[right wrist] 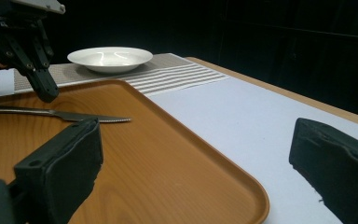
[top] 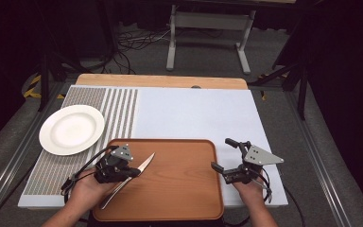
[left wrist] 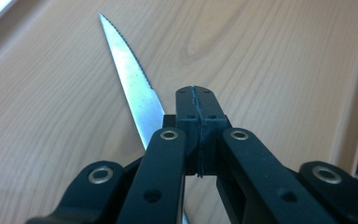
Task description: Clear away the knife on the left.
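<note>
Resting low on the wooden tray (top: 179, 189), the left gripper (top: 133, 173) has its jaws pressed fully together w/ nothing between them; in the left gripper view the two pads (left wrist: 199, 112) meet, and the knife (top: 131, 177) lies on the tray just beside and under them, not gripped. Its serrated blade points to about 1 o'clock in the high view, handle toward 7 o'clock near the person's left hand (top: 87, 189). The right gripper (top: 221, 156), at the tray's 3 o'clock edge, stands wide w/ nothing held; the right gripper view shows its pads far apart over tray rim and mat. No brand, label or writing can be read anywhere. Farther, at approx. 10 o'clock, a white plate (top: 72, 129) sits on the striped part of a pale mat (top: 194, 116) that covers the wooden table (top: 160, 81). Beyond is grey floor w/ cables and a dark room.
</note>
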Available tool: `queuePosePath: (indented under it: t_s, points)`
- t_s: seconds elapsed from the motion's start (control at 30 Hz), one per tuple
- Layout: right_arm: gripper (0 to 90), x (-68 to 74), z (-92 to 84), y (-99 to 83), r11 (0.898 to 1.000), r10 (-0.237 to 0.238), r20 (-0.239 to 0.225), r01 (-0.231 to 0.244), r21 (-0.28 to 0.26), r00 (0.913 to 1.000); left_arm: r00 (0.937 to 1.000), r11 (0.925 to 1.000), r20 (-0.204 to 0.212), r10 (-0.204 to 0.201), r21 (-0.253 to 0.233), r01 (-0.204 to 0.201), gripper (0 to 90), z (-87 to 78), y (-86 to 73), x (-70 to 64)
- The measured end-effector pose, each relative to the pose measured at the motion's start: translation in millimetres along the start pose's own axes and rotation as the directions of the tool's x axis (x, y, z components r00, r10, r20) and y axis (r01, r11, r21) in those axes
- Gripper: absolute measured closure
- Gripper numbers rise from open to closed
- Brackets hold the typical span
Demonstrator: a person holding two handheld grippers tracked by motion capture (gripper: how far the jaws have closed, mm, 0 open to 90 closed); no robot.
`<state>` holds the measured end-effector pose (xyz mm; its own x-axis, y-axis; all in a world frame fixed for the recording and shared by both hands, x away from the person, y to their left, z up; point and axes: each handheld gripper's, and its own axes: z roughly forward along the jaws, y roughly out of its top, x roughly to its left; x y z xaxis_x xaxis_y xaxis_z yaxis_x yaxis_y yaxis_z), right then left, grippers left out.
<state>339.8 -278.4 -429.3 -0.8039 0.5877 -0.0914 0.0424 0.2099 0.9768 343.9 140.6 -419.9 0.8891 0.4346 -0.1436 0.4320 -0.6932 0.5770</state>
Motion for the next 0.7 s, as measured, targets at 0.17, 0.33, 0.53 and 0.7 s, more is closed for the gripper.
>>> queuePosePath:
  t_s: [0.17,0.33,0.53,0.7]
  points:
    - [3.5,0.1,-0.2,0.1,1.000,0.001,0.001,-0.001,-0.002,1.0000,0.9999,0.9992,0.002,0.013,0.037,-0.013,90.0,7.5,1.2,-0.3]
    - [3.5,0.1,0.1,0.0,1.000,-0.001,0.001,0.001,0.000,1.0000,0.9997,0.9956,0.004,0.024,0.091,-0.024,90.0,14.2,1.3,1.4]
    - [3.5,0.2,0.3,-0.1,1.000,-0.001,0.000,0.001,0.002,1.0000,0.9985,0.9868,0.001,0.056,0.152,-0.055,90.0,21.4,1.1,1.6]
    - [3.5,0.5,1.0,-0.2,1.000,0.000,-0.003,0.000,0.002,1.0000,0.9990,0.9837,0.001,0.045,0.174,-0.045,90.0,23.2,0.9,2.0]
